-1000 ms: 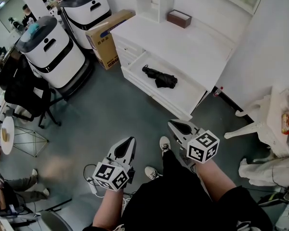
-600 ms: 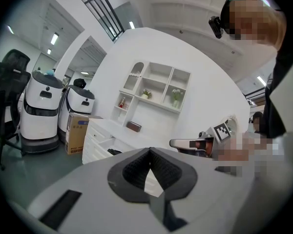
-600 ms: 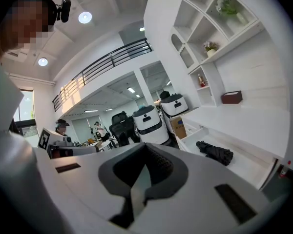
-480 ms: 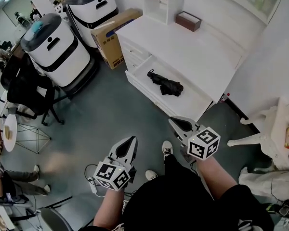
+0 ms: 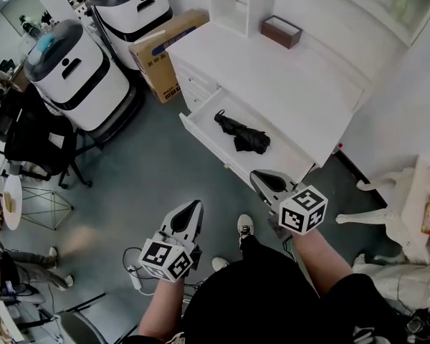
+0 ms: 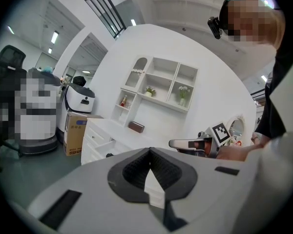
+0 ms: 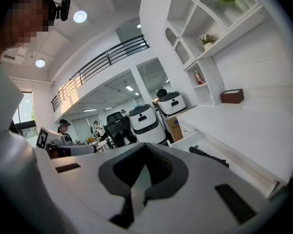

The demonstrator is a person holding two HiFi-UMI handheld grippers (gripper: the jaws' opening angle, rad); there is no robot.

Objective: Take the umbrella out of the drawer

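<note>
Head view: umbrella [image 5: 241, 133] beyond right gripper [image 5: 259, 178]

Grey floor [image 5: 165, 163], white desk [image 5: 287, 77], wall shelves [image 5: 233, 13], cardboard box [image 5: 158, 49], black chair [image 5: 36, 131]

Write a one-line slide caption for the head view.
Both shut, the left gripper and right gripper hover short of the open white drawer holding a folded black umbrella.

We read no text here: blue print on the box [image 5: 161, 57] is too small, and left cube [image 5: 166, 259] and right cube [image 5: 303, 210] show only square markers.
</note>
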